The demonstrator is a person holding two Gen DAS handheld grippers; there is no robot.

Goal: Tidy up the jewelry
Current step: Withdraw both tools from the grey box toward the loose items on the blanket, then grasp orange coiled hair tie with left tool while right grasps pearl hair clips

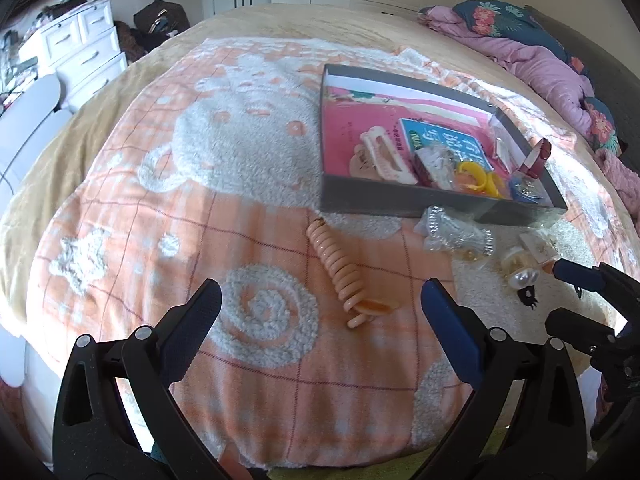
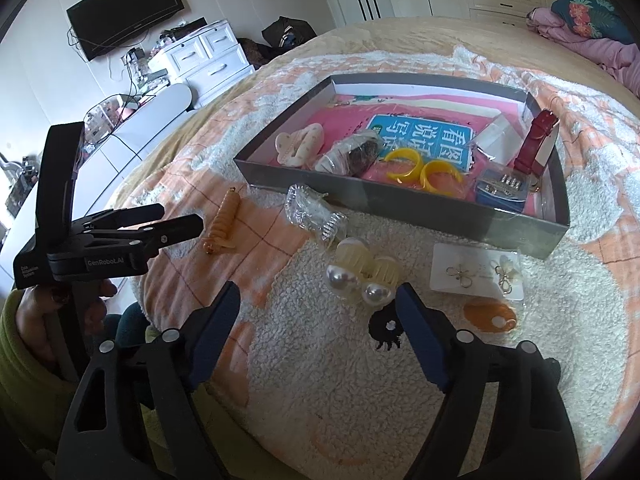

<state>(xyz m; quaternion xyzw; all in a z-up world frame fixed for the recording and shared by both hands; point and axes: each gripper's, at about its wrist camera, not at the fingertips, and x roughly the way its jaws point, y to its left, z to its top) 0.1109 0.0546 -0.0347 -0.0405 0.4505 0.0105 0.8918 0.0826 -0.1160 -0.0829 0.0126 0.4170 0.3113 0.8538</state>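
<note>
Right gripper [image 2: 318, 298] open, empty, over pearl clip [image 2: 362, 280]; left gripper [image 1: 320, 300] open near spiral clip [image 1: 340, 268], possibly hair tie.

A shallow grey box [image 2: 400, 200] lies flat on the blanket [image 2: 320, 380] of the bed, open side up. Inside it, along the near wall, lie a cream hair claw [image 2: 298, 145], a clear packet with something dark in it [image 2: 352, 156], 2 yellow rings [image 2: 424, 168] side by side, and a blue card of small metal pieces [image 2: 500, 188]; a red strap [image 2: 534, 144] leans on the right wall. Outside the box, on the blanket just before its near wall, lie a peach spiral hair clip [image 1: 340, 268], a clear crumpled packet [image 2: 316, 212], a pale clip with 2 large pearls [image 2: 360, 276], a white card of 2 flower earrings [image 2: 476, 272] and an orange disc [image 2: 490, 314].
</note>
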